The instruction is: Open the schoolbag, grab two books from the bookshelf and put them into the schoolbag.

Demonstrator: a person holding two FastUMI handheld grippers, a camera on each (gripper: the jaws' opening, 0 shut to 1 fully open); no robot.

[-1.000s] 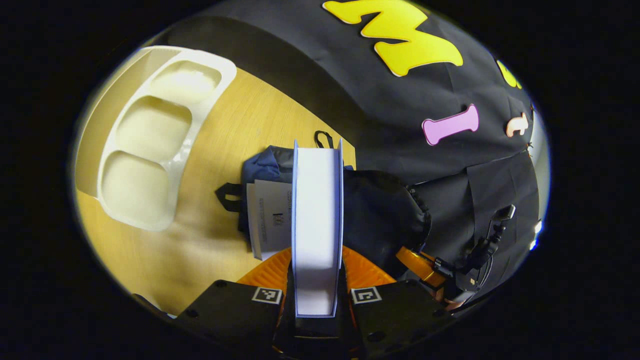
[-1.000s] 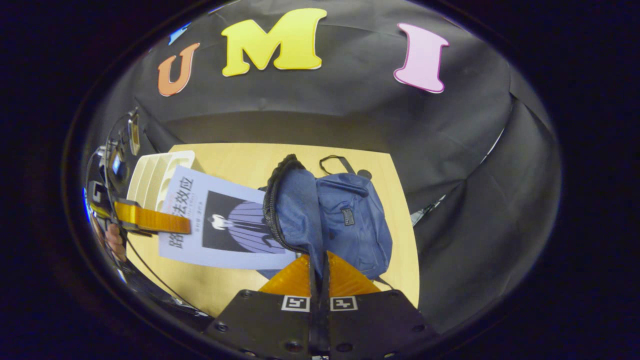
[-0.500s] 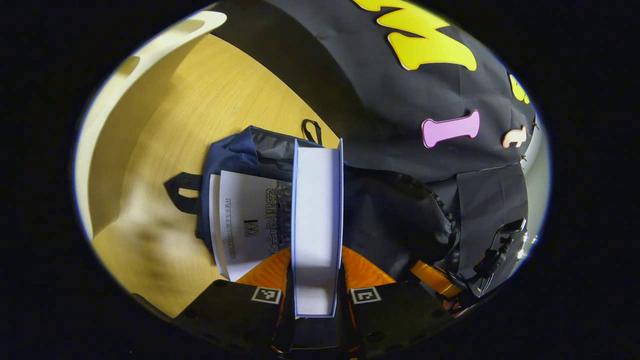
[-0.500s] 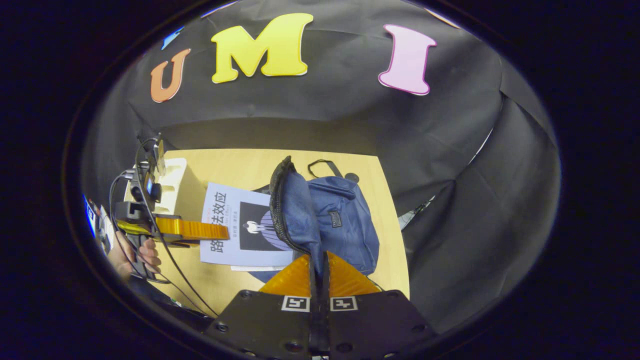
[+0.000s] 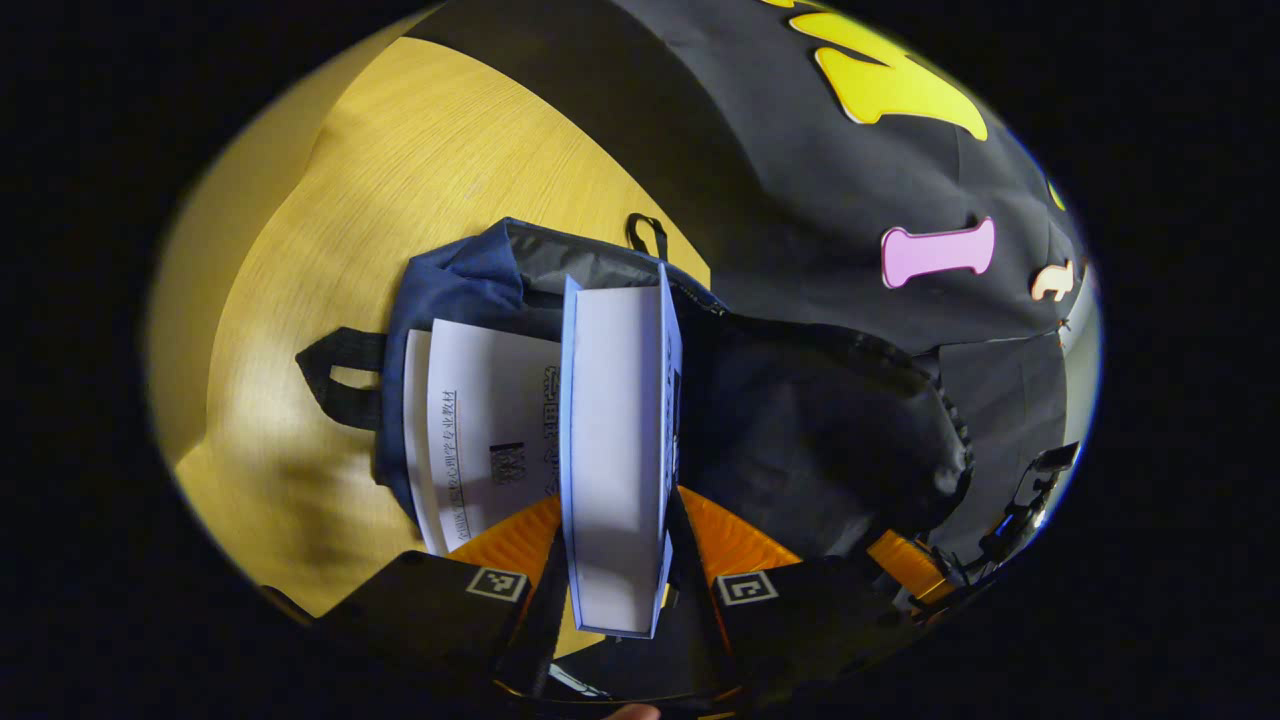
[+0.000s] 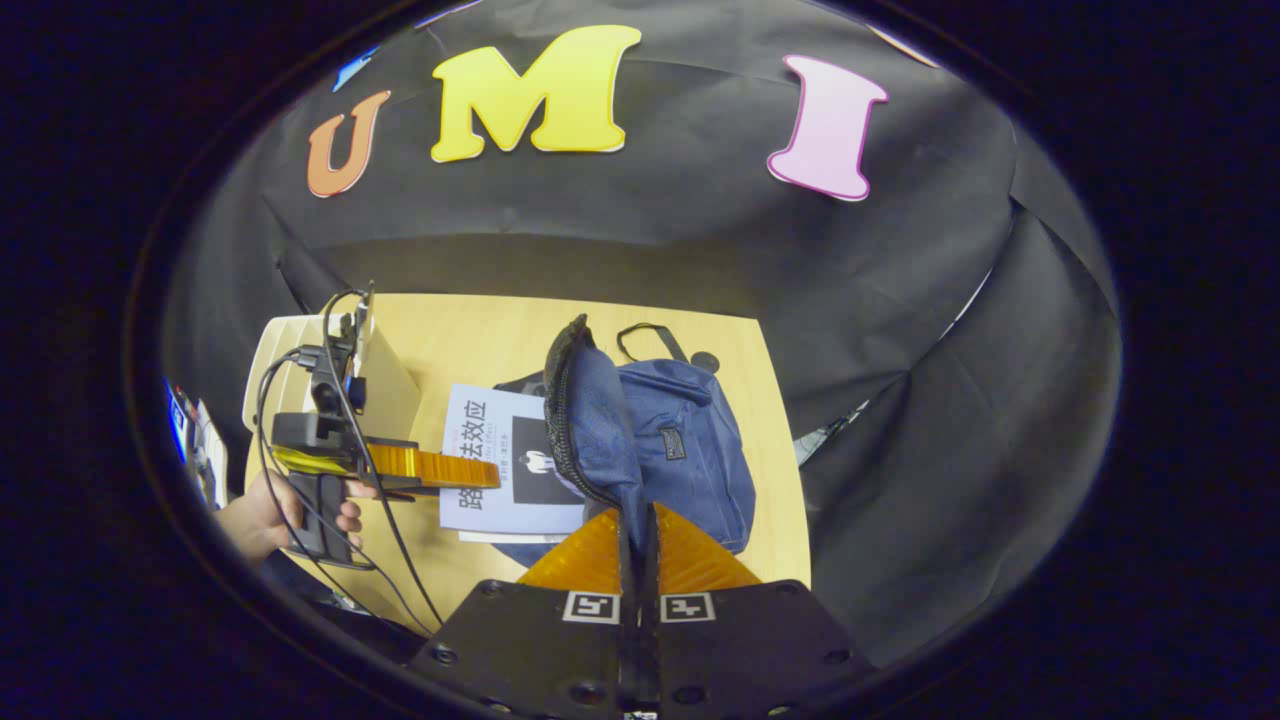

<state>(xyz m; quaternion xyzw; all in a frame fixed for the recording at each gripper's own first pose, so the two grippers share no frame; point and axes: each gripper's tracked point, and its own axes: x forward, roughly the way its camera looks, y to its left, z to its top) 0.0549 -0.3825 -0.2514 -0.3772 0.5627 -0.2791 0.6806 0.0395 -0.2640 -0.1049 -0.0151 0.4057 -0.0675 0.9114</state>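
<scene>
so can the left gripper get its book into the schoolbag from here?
Probably yes. The right gripper holds the flap up, so the schoolbag is open toward the left gripper and its purple book, partly inside beside a white book.

Left gripper view looks down, close over the open schoolbag (image 5: 800, 420). Right gripper view faces the booth wall, farther back. Both share the schoolbag (image 6: 680, 450) and table (image 6: 480, 330).

The blue schoolbag (image 6: 680, 450) lies on the table's (image 6: 470, 330) far half, flap lifted, mouth open. A white book (image 5: 480, 420) lies inside; a pale-blue book (image 5: 615, 450) stands edge-up, entering the mouth.
</scene>
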